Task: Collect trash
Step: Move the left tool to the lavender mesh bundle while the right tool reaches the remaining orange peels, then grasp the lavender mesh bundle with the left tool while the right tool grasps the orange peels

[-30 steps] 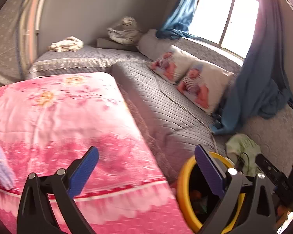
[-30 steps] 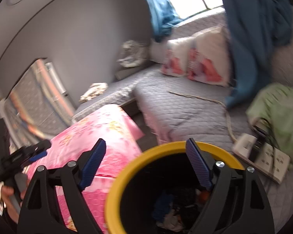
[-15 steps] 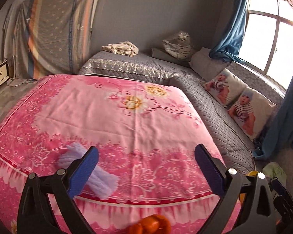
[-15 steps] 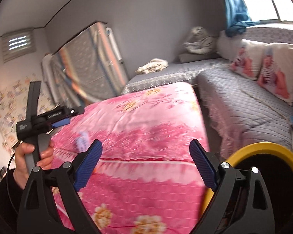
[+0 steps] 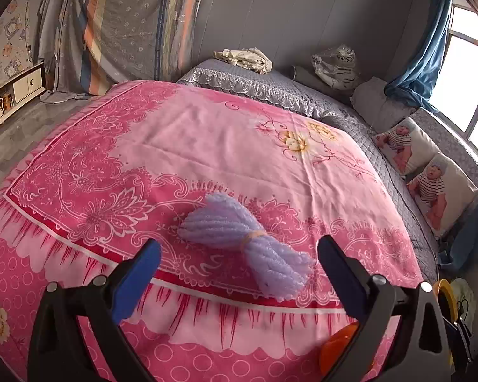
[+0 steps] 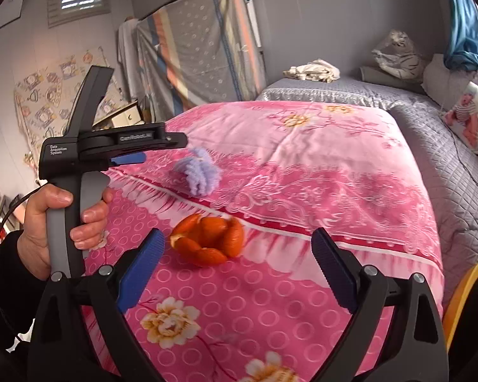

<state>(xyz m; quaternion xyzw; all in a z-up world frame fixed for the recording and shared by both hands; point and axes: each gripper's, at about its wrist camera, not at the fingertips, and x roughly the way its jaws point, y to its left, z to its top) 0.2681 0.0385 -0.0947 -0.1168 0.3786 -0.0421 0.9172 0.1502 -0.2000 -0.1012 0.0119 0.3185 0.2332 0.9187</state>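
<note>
A lavender yarn bundle (image 5: 242,242) tied with a band lies near the front edge of the pink flowered cover (image 5: 207,140). My left gripper (image 5: 239,248) is open just short of it, nothing between its pads. An orange peel (image 6: 208,243) rests on the cover's hanging front, ahead of my right gripper (image 6: 238,238). That gripper's jaws are opening, wide apart, and grip nothing. In the right wrist view a hand holds the left gripper (image 6: 143,151) beside the yarn (image 6: 199,175). The peel (image 5: 337,347) also shows behind the left gripper's right finger.
A yellow-rimmed bin (image 6: 462,296) stands at the cover's right corner, also seen as the bin (image 5: 443,289) in the left wrist view. Grey quilted seating (image 5: 350,111) with baby-print pillows (image 5: 439,187) runs along the right. A draped cloth (image 5: 127,25) hangs at the back.
Both grippers have swung left from the yellow bin to the pink cover. The yarn now lies between the left jaws' line, and the orange peel has come before the right gripper.
</note>
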